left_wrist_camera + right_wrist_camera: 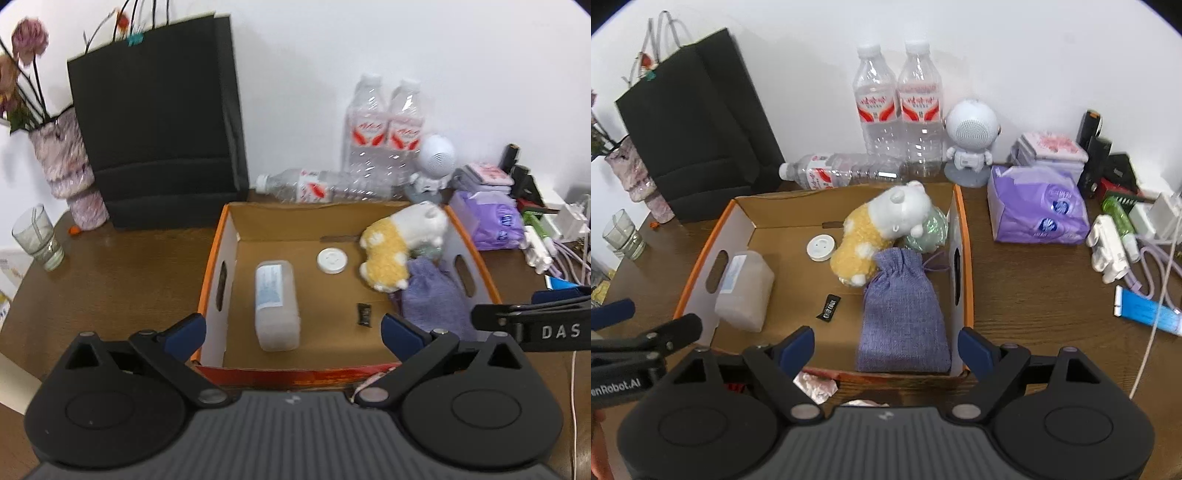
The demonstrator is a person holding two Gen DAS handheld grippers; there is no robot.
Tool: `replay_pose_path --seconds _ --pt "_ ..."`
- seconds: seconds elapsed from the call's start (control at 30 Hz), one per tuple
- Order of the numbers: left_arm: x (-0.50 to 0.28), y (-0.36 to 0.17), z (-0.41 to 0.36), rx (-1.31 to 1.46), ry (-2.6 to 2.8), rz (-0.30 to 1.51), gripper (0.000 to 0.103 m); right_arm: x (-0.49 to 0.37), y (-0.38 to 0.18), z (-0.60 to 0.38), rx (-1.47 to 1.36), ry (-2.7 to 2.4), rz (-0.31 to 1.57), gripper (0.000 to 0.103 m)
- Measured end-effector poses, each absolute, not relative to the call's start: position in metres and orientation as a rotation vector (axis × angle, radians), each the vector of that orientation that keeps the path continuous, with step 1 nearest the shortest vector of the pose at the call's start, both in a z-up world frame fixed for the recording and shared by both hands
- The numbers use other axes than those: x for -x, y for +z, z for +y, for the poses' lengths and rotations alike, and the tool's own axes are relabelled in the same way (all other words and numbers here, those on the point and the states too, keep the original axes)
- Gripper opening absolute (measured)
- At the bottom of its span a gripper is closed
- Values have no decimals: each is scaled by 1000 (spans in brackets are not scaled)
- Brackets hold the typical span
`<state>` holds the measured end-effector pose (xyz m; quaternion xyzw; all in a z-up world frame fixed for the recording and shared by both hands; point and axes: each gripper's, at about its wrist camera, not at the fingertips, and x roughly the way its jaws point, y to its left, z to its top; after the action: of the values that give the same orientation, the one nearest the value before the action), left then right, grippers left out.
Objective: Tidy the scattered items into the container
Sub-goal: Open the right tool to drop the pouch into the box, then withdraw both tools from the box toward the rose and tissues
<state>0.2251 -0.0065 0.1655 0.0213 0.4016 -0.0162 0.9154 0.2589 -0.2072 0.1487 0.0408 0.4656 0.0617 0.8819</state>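
Observation:
An orange-rimmed cardboard box (212, 266) (964, 236) stands on the brown table. Inside it lie a translucent plastic container (276, 304) (744, 291), a white round lid (331, 260) (820, 248), a yellow-and-white plush toy (399, 240) (875, 232), a purple drawstring pouch (432, 295) (903, 314) and a small black sachet (364, 314) (829, 305). My left gripper (294, 330) hangs open above the box's near left part, nothing between its pads. Over the near right part, above the pouch, my right gripper (886, 349) is open and empty.
A black paper bag (159, 129), two upright water bottles (897, 107), one lying bottle (842, 171) and an astronaut speaker (971, 144) stand behind the box. To its right are a purple tissue pack (1034, 206), cables and a blue tube (1148, 312). A vase (62, 158) and glass (37, 236) stand left.

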Motion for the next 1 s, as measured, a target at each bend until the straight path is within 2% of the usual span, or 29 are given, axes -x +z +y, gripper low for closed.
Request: replay_pose_path --seconds 0.37,0.7,1.0 --pt "-190 169 -17 -23 -50 775 103 -214 164 -206 -53 122 866 86" --pt "-146 166 -14 -49 -29 641 103 -172 160 -211 -90 160 757 86" --pt "-76 112 4 -1 -14 532 103 -98 113 -213 -81 193 616 87"
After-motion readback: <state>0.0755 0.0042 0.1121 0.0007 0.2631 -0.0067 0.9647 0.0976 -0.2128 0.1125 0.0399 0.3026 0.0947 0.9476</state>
